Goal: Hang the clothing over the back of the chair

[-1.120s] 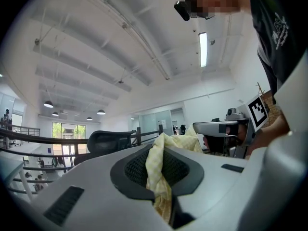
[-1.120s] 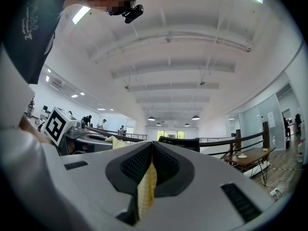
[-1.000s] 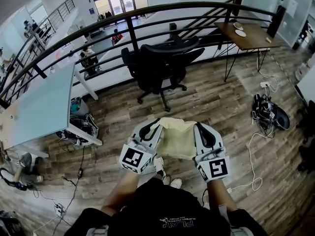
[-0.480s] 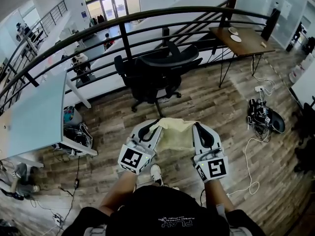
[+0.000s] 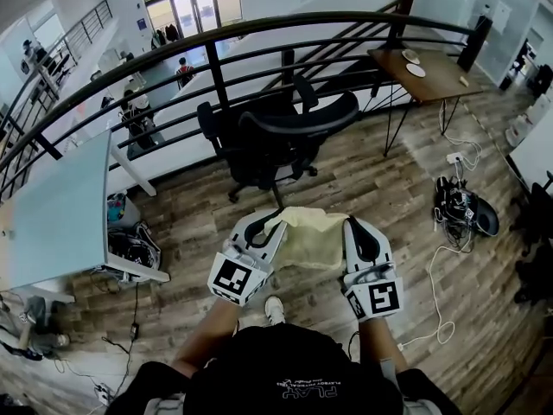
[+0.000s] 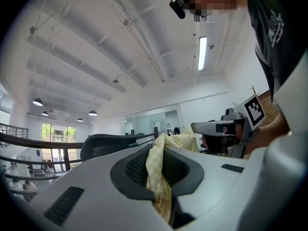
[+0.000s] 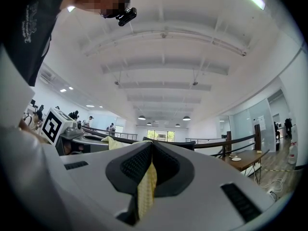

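Now the left gripper and the right gripper each clench their fingers on a top edge of the yellow clothing, holding it spread wide near the chair so it can go over its back.

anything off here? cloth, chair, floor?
Nothing stands out with the task items. The yellow cloth is clamped at both ends by the left tool and right tool, and the chair stands upright ahead. The only untidy spot is the dark bag with loose cables on the floor, right.
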The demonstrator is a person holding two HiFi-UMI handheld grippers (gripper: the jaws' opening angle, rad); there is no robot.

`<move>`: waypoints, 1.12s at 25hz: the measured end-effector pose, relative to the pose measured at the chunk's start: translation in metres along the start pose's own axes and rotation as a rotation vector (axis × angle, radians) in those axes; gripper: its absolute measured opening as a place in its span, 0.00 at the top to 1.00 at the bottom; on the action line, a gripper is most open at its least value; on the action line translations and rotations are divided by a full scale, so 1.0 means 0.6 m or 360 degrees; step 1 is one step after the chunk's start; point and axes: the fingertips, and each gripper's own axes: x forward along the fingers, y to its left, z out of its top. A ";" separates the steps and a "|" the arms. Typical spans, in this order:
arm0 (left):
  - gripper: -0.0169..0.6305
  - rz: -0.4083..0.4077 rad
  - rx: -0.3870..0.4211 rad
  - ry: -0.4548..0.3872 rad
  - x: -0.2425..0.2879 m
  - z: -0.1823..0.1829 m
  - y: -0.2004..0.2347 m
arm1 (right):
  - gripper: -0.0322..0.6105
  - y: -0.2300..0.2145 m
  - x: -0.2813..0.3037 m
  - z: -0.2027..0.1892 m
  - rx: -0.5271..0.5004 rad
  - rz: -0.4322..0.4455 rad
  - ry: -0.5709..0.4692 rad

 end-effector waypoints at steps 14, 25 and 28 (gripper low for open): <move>0.91 -0.0068 0.0004 -0.0066 0.036 0.024 0.051 | 0.92 -0.013 0.055 0.009 0.0009 -0.0055 -0.0057; 0.91 0.0033 0.0035 -0.0024 0.086 0.024 0.074 | 0.92 -0.058 0.102 0.011 0.0006 0.0045 -0.0090; 0.91 0.0061 0.0076 -0.0027 0.105 0.021 0.077 | 0.92 -0.078 0.118 0.015 -0.0026 0.0087 -0.0092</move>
